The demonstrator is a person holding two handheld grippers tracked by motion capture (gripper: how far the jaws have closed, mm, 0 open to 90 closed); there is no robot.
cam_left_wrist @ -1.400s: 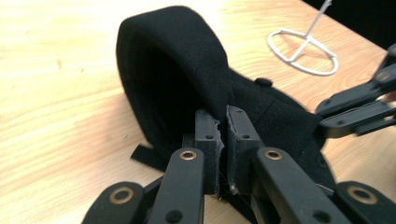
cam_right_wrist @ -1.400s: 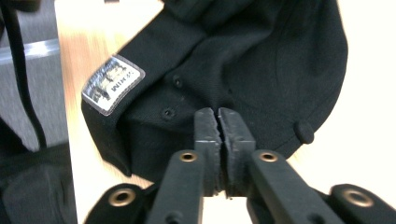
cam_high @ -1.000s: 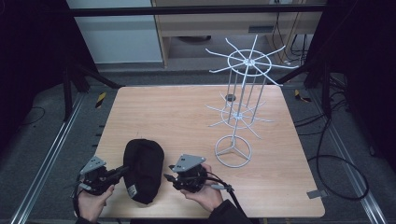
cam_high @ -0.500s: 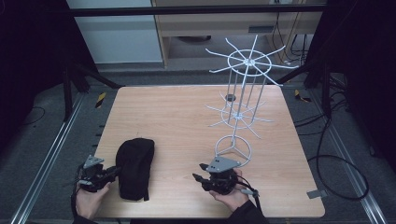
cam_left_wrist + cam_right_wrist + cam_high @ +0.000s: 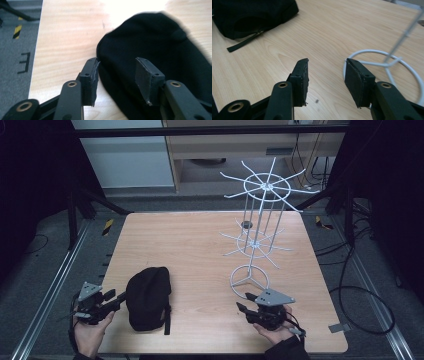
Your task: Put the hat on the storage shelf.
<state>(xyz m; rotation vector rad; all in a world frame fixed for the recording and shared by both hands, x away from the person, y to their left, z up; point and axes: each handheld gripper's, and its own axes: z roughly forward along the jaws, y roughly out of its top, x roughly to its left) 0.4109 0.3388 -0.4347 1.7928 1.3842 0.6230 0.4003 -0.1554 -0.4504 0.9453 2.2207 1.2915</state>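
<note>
Both tools have just let go of the black fabric cap (image 5: pixel 148 297): left tool (image 5: pixel 121 297) opening beside it, right tool (image 5: pixel 242 304) moved away, open, near the white wire stand (image 5: pixel 250 279).

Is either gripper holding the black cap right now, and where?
No. Left gripper is open at the black cap; right gripper is open over bare table.

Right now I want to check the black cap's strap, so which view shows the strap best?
The right gripper view: the strap lies flat on the table, trailing from the black cap, its whole length visible. The high view shows it small and dark by the cap's near right edge. The left gripper view shows the cap's crown, not the strap.
</note>
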